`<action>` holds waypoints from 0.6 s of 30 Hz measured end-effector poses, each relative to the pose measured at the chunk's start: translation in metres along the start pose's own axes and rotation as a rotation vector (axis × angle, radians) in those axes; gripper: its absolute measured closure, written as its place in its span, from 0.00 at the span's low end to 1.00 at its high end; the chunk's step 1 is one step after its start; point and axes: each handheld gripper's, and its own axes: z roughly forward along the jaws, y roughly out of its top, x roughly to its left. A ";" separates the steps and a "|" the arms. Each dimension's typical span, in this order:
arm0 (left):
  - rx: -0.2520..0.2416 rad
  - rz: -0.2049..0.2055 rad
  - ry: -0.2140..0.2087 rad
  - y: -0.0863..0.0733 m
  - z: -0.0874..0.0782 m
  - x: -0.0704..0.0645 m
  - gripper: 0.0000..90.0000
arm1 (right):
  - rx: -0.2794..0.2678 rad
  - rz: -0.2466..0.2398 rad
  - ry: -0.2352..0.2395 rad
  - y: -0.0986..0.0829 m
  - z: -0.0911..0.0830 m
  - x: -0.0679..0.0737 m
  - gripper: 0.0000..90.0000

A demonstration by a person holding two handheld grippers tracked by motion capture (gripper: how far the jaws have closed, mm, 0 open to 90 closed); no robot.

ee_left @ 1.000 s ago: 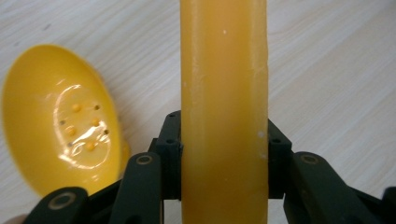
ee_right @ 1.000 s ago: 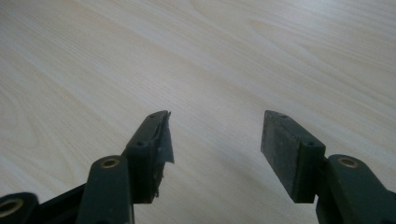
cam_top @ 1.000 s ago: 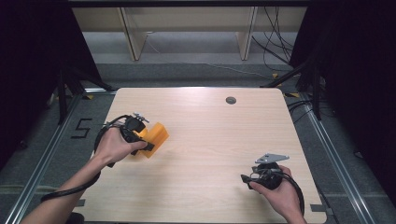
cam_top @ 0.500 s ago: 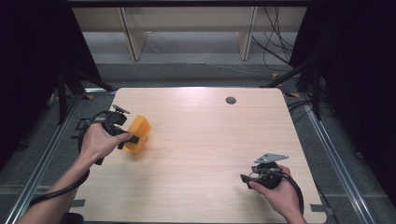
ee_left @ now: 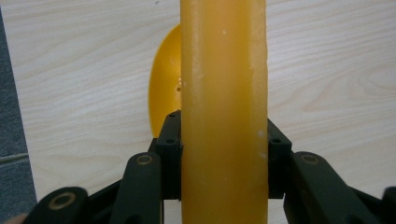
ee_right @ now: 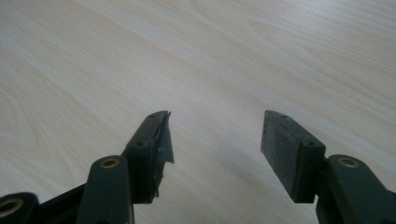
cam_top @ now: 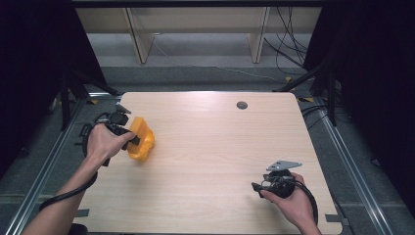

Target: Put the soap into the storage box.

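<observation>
High view: the left hand-held gripper (cam_top: 128, 138) was seen near the tabletop's (cam_top: 215, 147) left edge, clamped on an orange plastic piece (cam_top: 140, 138) that sat just inside that edge. Whether the piece touched the wood couldn't be told from there. Left gripper view gave what the high view didn't: both jaws were pressed flat vs. the sides of a thick orange bar (ee_left: 224, 112), w/ a rounded orange part (ee_left: 164, 98) seen behind it and bare wood all round. The right hand-held gripper (cam_top: 262, 186) was held low near the front right corner; in the right gripper view (ee_right: 215, 154) its jaws were spread wide w/ nothing between them. A small dark hole (cam_top: 242, 105) was seen near the far edge. The middle of the tabletop lay open, approx. all the room between the two grippers.
</observation>
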 end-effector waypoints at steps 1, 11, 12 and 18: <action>0.000 0.000 0.000 0.000 0.000 0.000 0.67 | 0.003 -0.002 0.000 0.000 0.000 0.000 0.47; 0.015 0.008 0.041 0.004 0.016 0.000 0.67 | 0.003 -0.002 -0.002 0.000 0.000 0.000 0.47; 0.025 0.012 0.040 0.005 0.016 0.000 0.67 | 0.002 -0.002 -0.002 0.000 0.000 0.000 0.47; 0.032 0.006 0.020 0.004 0.022 0.002 0.67 | 0.004 -0.001 -0.002 0.000 0.000 0.000 0.47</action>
